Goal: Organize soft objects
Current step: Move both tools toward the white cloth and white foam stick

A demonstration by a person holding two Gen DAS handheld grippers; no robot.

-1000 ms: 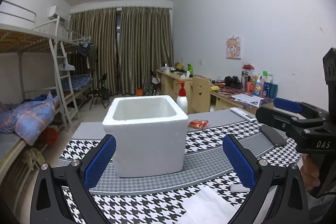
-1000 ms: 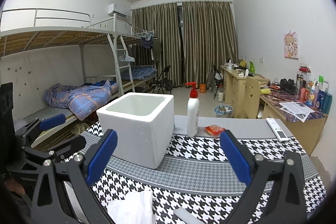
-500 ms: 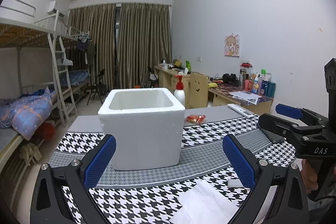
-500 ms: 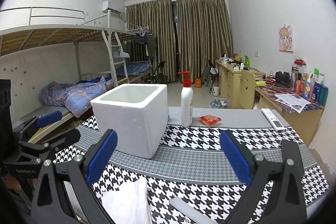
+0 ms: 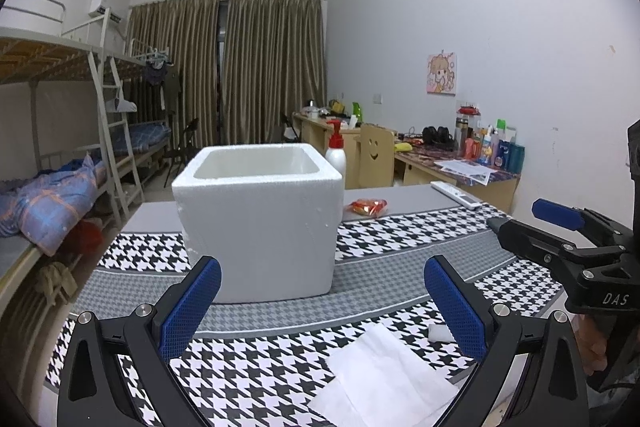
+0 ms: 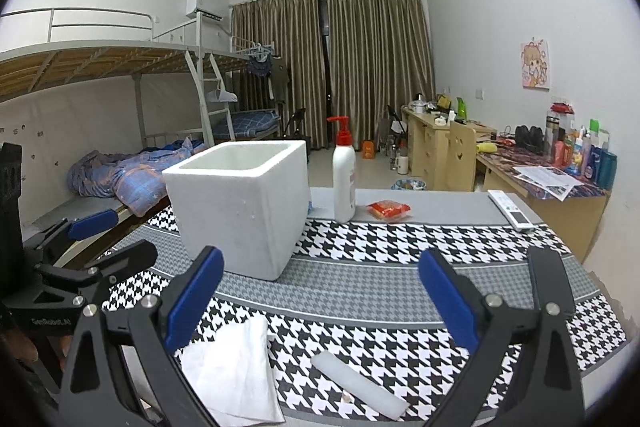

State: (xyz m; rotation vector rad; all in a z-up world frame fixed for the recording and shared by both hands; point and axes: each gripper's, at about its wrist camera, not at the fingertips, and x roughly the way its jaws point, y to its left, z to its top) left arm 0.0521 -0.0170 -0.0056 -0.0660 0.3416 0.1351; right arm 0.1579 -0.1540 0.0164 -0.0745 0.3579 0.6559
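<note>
The left gripper (image 5: 322, 301) holds its jaws spread wide with nothing between them, and so does the right gripper (image 6: 320, 297); both hang low over the near edge of the table (image 6: 400, 279); one white foam box (image 5: 260, 219) stands open-topped on the cloth's grey band, straight ahead in the left view and to the left in the right view; one white cloth (image 6: 234, 373) lies flat at the near edge, just right of the left jaws and just behind the right gripper's left finger; one white foam strip (image 6: 358, 385) lies near it to the right, shown whole only in the right view, while the left view catches just its end (image 5: 442, 333) beside its right finger; the pump bottle (image 6: 344, 169) stands whole in the right view, at the far right of the box, but the left view shows only its red top behind the box; one red packet (image 6: 389, 209) and one remote (image 6: 510, 209) lie on the far grey strip, well apart; each view catches the other gripper at its side, the right one (image 5: 568, 239) and the left one (image 6: 80, 247); between box and near edge the patterned cloth lies bare, and right of the box the table is open up to its right edge.
</note>
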